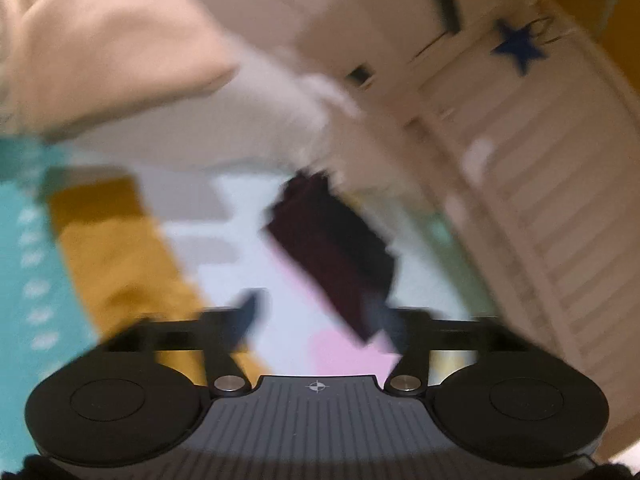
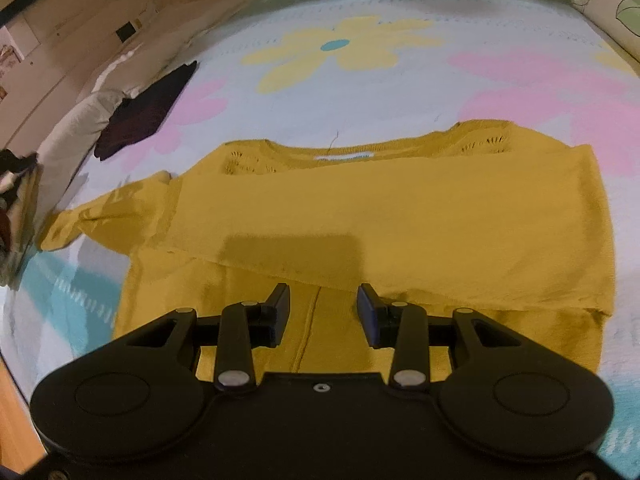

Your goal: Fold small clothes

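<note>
The sweater (image 2: pixel 380 216), mustard yellow, lies flat on the floral blanket (image 2: pixel 400 92), neckline away from the right camera. One sleeve is folded across the body as a wide band; the other sleeve (image 2: pixel 104 216) extends sideways onto the blanket toward the left of that view. In the left view the sweater (image 1: pixel 120 264) is a blurred yellow patch at lower left.

The right gripper (image 2: pixel 323 312) hovers over the sweater's lower half, fingers parted with a clear gap and nothing between them. The left gripper (image 1: pixel 316 316) also stands open and empty (heavy motion blur; fingertip outlines are indistinct).

A dark garment (image 2: pixel 148 108) lies on the blanket near its edge, well apart from the sweater, touching a pale cloth heap (image 2: pixel 80 116). A white slatted panel (image 1: pixel 540 200) carries a blue star (image 1: pixel 518 46).
</note>
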Demonstrator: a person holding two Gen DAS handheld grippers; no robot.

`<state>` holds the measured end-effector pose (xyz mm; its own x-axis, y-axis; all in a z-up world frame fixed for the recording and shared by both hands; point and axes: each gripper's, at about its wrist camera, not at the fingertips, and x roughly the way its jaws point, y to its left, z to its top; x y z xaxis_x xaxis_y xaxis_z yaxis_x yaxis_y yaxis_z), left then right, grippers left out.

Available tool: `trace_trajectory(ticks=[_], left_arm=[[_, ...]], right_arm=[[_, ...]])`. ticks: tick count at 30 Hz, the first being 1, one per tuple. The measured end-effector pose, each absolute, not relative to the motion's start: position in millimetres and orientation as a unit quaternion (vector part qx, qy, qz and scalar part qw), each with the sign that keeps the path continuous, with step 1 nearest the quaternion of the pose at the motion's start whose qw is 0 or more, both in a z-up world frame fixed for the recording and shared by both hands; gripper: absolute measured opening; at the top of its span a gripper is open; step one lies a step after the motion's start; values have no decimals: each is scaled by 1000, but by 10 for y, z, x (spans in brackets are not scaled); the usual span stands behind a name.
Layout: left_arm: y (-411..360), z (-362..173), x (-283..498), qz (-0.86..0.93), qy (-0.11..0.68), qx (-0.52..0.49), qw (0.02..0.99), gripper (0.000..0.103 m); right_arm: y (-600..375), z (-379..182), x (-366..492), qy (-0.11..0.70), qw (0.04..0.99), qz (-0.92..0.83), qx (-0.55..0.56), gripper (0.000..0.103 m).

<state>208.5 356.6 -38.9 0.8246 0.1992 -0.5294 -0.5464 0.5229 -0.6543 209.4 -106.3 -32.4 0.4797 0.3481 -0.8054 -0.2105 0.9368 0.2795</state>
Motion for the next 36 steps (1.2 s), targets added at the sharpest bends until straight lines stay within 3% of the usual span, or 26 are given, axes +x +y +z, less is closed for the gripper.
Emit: trace_trajectory(ticks=[11,16,19,25,26,27,28,29,36], left_arm=[[4536,-637,1484,257,245,-470,808,84],[4671,-798,1460,255,258,-476,801,85],[4685,-815,1550,244,246,-470,812,91],[4669,-922,1776,210,227,-470,827,89],[4666,-927,1815,209,225,-467,829,79],[4666,-927,1831,210,228,-466,829,62],[4663,-949,1880,213,242,-468,823,14],[4649,-980,1906,217,257,-471,815,5],[4148,-513,2160,195,261,-384,864,5]], right_arm=[[-913,-292,2145,480,857,178,67,49],[-708,-298,2141,482,852,198,57,49],[-588,-296,2122,481,850,210,49,52],[-432,-299,2104,480,847,224,39,53],[-417,-306,2098,480,847,224,38,53],[-408,-309,2093,480,847,225,36,53],[-401,-313,2089,481,847,226,35,53],[-400,-316,2085,481,846,227,35,53],[-474,-325,2112,480,849,217,39,53]])
